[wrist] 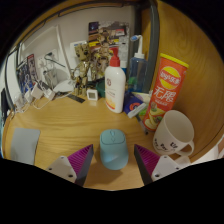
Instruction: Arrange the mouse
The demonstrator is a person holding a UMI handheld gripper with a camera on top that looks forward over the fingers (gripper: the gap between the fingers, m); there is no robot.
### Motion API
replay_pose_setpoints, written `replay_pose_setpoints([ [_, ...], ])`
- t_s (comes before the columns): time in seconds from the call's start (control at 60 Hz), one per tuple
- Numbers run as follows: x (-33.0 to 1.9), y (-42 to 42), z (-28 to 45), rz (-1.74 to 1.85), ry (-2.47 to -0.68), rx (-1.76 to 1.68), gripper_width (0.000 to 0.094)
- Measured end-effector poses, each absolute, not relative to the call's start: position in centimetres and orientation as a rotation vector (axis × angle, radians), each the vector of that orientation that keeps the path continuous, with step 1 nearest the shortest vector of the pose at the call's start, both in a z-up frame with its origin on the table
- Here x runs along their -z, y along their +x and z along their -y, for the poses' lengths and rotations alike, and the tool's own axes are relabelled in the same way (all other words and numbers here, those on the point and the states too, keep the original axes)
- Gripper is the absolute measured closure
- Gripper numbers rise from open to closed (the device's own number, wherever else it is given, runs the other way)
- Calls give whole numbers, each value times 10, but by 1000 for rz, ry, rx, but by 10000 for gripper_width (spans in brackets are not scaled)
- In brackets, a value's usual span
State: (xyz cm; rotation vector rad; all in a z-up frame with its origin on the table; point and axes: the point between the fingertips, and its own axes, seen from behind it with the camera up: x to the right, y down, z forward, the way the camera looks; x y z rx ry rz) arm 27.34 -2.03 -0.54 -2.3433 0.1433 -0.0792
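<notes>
A light blue cup is seen standing on the wooden table, with a white mug set near it to one side, its handle turned outward. Beyond the cup, a white bottle with a red cap is placed upright, and a red can of crisps is tilted beside it behind the mug. A small robot figurine is found farther back among clutter that cannot be made out.

The two-finger gripper with purple inner pads is level, its fingers apparently spread wide apart, gripping nothing.
</notes>
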Motion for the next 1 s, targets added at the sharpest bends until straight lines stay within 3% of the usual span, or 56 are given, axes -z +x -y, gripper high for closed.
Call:
replay_pose_setpoints([
  [0.1, 13, 277, 11, -148, -2320, 66, 192],
  [0.183, 13, 279, 6, -167, -2281, 61, 312],
  [0.217, 13, 281, 5, -174, -2268, 68, 416],
  [0.317, 12, 280, 5, -150, -2231, 77, 474],
  [0.4, 13, 281, 5, -138, -2226, 104, 594],
  [0.483, 12, 282, 5, -140, -2216, 159, 669],
  [0.617, 6, 277, 5, -170, -2234, 201, 673],
  [0.683, -19, 272, 2, -173, -2207, 247, 673],
  [0.8, -92, 240, -11, -208, -2111, 253, 671],
  [1.0, -195, 122, -29, -167, -1978, 157, 673],
])
